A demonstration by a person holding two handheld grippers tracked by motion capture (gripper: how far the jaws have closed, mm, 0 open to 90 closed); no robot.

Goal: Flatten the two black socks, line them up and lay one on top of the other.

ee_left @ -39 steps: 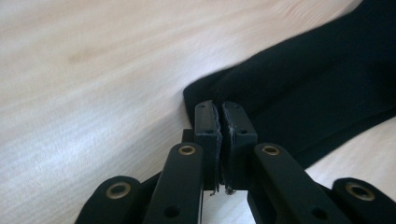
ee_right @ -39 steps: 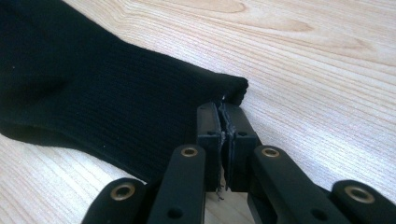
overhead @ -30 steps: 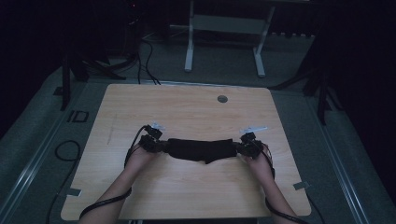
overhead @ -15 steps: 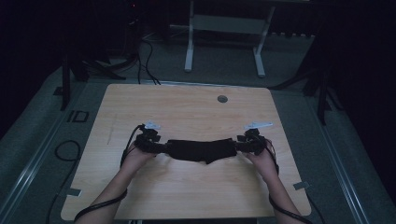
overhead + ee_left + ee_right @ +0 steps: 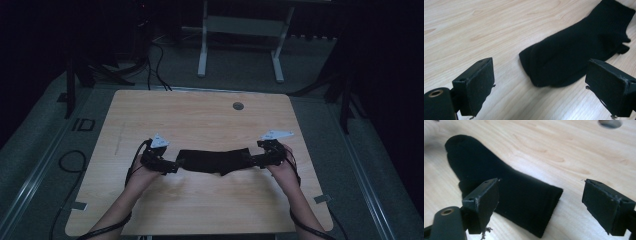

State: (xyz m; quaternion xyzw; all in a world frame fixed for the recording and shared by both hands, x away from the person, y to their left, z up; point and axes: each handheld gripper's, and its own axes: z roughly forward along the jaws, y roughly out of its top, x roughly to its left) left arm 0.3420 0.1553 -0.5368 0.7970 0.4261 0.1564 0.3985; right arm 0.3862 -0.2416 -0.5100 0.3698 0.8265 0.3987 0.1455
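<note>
Black sock flat, long axis left-right, between left tool, right tool, both agape

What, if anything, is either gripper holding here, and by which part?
Nothing is held. The left gripper and right gripper both stand open, and the black sock lies flat on the table between them.

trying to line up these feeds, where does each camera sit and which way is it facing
High view: above the person's side, looking forward and down on the wooden table; both forearms enter from the bottom, left claw and right claw at the ends of the black sock.
Left gripper view: on the left claw, looking along its open jaws at the sock's toe end.
Right gripper view: on the right claw, facing the sock's cuff.
Shared: all show the sock and table.
</note>
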